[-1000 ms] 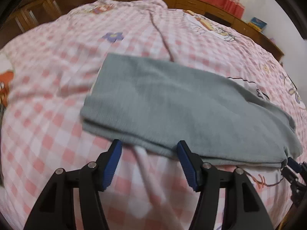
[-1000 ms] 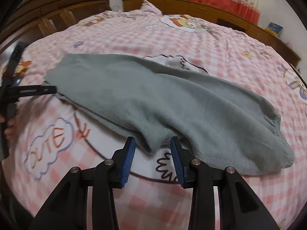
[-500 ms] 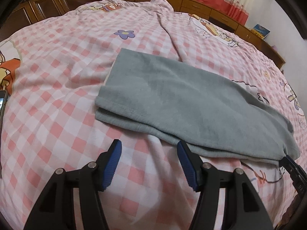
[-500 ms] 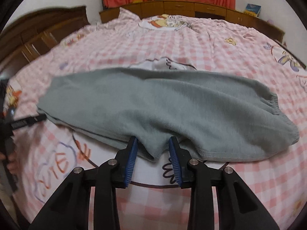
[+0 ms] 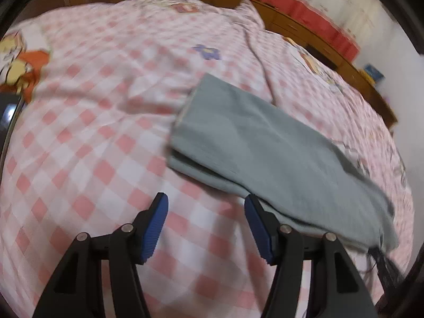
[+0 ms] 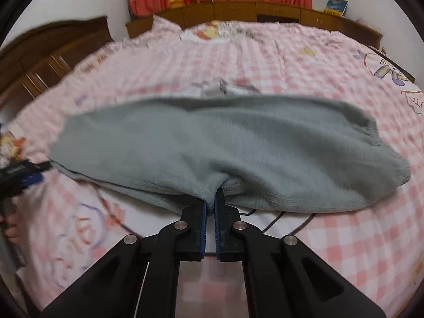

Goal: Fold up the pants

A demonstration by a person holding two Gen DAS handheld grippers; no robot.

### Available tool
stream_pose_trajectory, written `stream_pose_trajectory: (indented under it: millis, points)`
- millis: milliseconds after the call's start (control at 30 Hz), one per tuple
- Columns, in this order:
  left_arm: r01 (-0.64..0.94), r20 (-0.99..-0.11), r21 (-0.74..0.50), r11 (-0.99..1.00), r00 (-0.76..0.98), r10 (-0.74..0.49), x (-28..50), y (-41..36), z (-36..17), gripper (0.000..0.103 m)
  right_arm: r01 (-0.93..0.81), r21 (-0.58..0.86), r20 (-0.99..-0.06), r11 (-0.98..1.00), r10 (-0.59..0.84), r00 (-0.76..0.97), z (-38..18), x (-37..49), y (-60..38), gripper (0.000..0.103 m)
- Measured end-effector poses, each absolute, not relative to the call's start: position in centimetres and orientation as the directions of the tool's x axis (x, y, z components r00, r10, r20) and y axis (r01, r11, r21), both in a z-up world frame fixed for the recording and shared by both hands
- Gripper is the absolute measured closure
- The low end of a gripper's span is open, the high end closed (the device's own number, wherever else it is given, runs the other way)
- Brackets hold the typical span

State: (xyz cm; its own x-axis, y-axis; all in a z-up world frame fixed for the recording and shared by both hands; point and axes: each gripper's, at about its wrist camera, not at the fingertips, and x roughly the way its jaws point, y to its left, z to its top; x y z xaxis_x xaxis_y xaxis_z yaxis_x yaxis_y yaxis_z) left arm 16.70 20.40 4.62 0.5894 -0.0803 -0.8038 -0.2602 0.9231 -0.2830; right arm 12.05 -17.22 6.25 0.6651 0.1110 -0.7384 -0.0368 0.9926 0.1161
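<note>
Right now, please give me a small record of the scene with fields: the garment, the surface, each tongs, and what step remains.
garment: grey pants, lying lengthwise on the bed, already doubled leg over leg
surface: pink checked bedsheet with cartoon prints
right tongs: just closed, pinching the near edge of the pants
left tongs: open, nothing between the pads, over the sheet beside the pants' end
remaining: left end not yet gripped; no crosswise fold made
</note>
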Motion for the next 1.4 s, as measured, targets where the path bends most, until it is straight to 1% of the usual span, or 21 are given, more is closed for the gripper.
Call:
stream_pose_trajectory:
  millis: [133, 367, 433, 600, 700, 767, 867, 900, 933, 967, 1000, 1033, 1100, 1267, 1400]
  points:
    - [-0.31, -0.799, -0.341, 0.888, 0.593, -0.099, 17.3, 21.8, 4.4, 0.04, -0.076, 0.123, -0.732, 0.99, 0.142, 0.667, 7.5, 10.5, -16.8, 0.098]
    - [-0.395, -0.779, -0.45, 0.801, 0.612, -0.135, 19.1, 23.0, 3.4, 0.04, -0.057, 0.161, -0.786, 0.985, 0.163, 0.597, 4.1, 10.4, -16.8, 0.098]
    - [-0.414, -0.782, -0.459, 0.786, 0.608, -0.136, 19.4, 23.2, 3.2, 0.038, -0.057, 0.155, -0.786, 0.986, 0.159, 0.597, 3.6, 10.4, -16.8, 0.098]
    - [-0.452, -0.803, -0.462, 0.763, 0.579, -0.143, 18.4, 22.5, 3.5, 0.037, -0.056, 0.174, -0.773, 0.983, 0.171, 0.611, 3.1, 10.2, -17.1, 0.097]
    - [-0.47, -0.769, -0.533, 0.704, 0.617, -0.17, 18.0, 22.2, 3.1, 0.029, -0.05, 0.177, -0.765, 0.983, 0.17, 0.621, 2.9, 10.1, -17.2, 0.096]
    - [-0.457, -0.758, -0.547, 0.701, 0.627, -0.182, 18.8, 22.0, 2.9, 0.029, -0.051, 0.175, -0.763, 0.983, 0.169, 0.624, 2.9, 10.1, -17.1, 0.096]
    - [-0.422, -0.717, -0.589, 0.689, 0.666, -0.205, 20.3, 22.0, 2.3, 0.029, -0.041, 0.184, -0.764, 0.982, 0.169, 0.622, 2.7, 10.3, -17.2, 0.096]
    - [-0.42, -0.705, -0.6, 0.681, 0.679, -0.203, 20.5, 22.0, 2.2, 0.033, -0.035, 0.187, -0.765, 0.982, 0.168, 0.621, 2.7, 10.5, -17.2, 0.096]
    - [-0.409, -0.691, -0.613, 0.676, 0.693, -0.207, 20.7, 22.0, 2.2, 0.049, -0.031, 0.192, -0.763, 0.981, 0.169, 0.623, 2.7, 10.6, -17.2, 0.096]
    - [-0.399, -0.684, -0.621, 0.675, 0.697, -0.216, 20.8, 22.0, 2.2, 0.062, -0.03, 0.199, -0.761, 0.98, 0.173, 0.625, 2.8, 10.7, -17.2, 0.096]
    - [-0.392, -0.685, -0.623, 0.676, 0.691, -0.23, 21.0, 21.9, 2.1, 0.089, -0.029, 0.209, -0.762, 0.978, 0.181, 0.622, 2.8, 10.9, -17.4, 0.097]
    - [-0.385, -0.686, -0.626, 0.678, 0.685, -0.245, 21.1, 21.9, 2.0, 0.091, -0.025, 0.224, -0.761, 0.974, 0.19, 0.62, 3.0, 11.0, -17.6, 0.098]
    - [-0.364, -0.681, -0.615, 0.7, 0.692, -0.238, 20.9, 21.7, 2.6, 0.092, -0.017, 0.268, -0.745, 0.963, 0.218, 0.63, 3.9, 10.8, -18.3, 0.098]
    - [-0.281, -0.649, -0.579, 0.766, 0.727, -0.224, 19.1, 22.0, 6.3, 0.093, -0.053, 0.288, -0.709, 0.956, 0.25, 0.659, 8.0, 8.5, -18.6, 0.098]
    - [-0.272, -0.658, -0.548, 0.791, 0.724, -0.207, 16.8, 23.1, 7.8, 0.093, -0.112, 0.29, -0.706, 0.951, 0.291, 0.645, 9.7, 6.0, -18.4, 0.099]
